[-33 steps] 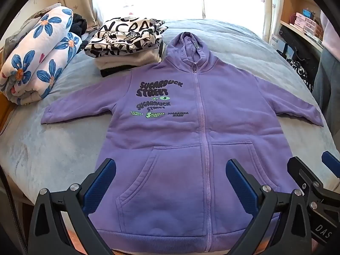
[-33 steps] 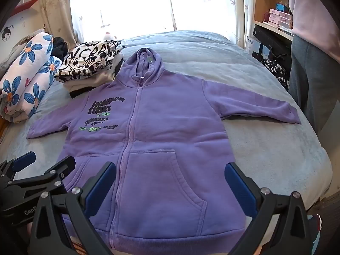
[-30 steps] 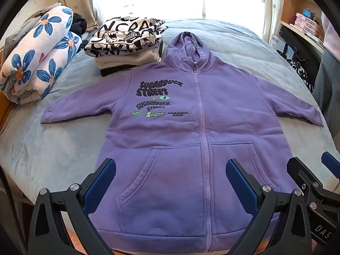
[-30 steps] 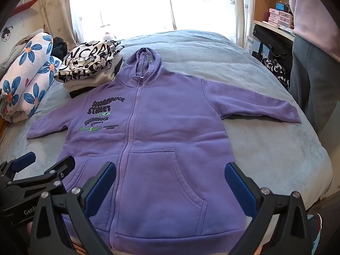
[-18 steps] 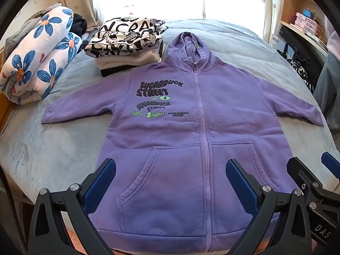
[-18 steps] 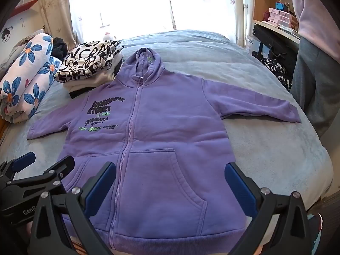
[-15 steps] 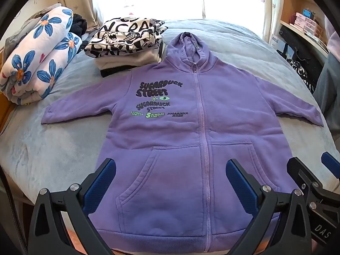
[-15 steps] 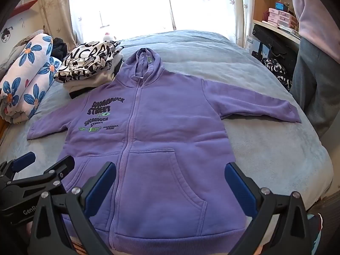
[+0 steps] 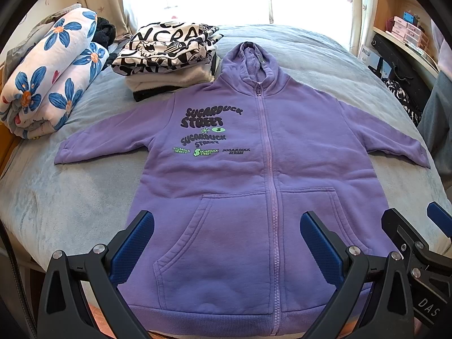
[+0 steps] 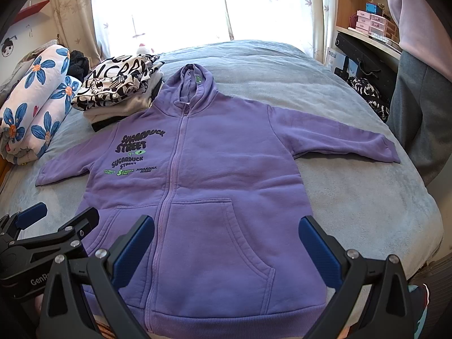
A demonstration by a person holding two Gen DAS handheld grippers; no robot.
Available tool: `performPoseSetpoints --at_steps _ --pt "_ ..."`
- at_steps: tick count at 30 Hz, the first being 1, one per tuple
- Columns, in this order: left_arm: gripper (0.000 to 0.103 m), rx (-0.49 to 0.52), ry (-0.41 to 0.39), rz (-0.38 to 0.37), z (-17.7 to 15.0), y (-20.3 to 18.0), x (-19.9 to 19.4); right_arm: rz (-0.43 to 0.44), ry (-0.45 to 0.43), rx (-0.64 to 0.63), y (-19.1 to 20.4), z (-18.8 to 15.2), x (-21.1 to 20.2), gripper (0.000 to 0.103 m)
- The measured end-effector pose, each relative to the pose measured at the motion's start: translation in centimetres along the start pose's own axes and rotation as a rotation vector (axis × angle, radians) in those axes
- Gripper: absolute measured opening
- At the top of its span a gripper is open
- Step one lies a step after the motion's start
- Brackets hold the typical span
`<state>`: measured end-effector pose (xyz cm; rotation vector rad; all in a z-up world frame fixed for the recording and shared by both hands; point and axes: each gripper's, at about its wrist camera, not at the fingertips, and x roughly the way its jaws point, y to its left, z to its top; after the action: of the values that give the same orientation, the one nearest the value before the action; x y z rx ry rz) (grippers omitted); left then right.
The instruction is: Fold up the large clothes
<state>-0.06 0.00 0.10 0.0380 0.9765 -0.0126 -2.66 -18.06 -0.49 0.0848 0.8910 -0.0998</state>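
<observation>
A purple zip hoodie (image 9: 254, 175) lies flat and face up on the grey bed (image 9: 56, 203), zipped, both sleeves spread out, hood pointing away. It also shows in the right wrist view (image 10: 214, 175). My left gripper (image 9: 226, 243) is open and empty, hovering over the hoodie's lower left pocket near the hem. My right gripper (image 10: 226, 243) is open and empty over the lower right pocket. Each gripper shows at the edge of the other's view.
A stack of folded clothes with a black-and-white print (image 9: 166, 53) sits by the hood at the back left. A rolled floral blanket (image 9: 48, 79) lies at the far left. A person in grey trousers (image 10: 418, 107) stands by shelves (image 10: 367, 28) on the right.
</observation>
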Motion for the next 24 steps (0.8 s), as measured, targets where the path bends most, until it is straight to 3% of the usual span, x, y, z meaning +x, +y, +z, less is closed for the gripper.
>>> performPoseSetpoints --at_steps 24 --pt "0.102 0.000 0.001 0.000 -0.40 -0.12 0.66 0.002 0.000 0.001 -0.01 0.34 0.37 0.102"
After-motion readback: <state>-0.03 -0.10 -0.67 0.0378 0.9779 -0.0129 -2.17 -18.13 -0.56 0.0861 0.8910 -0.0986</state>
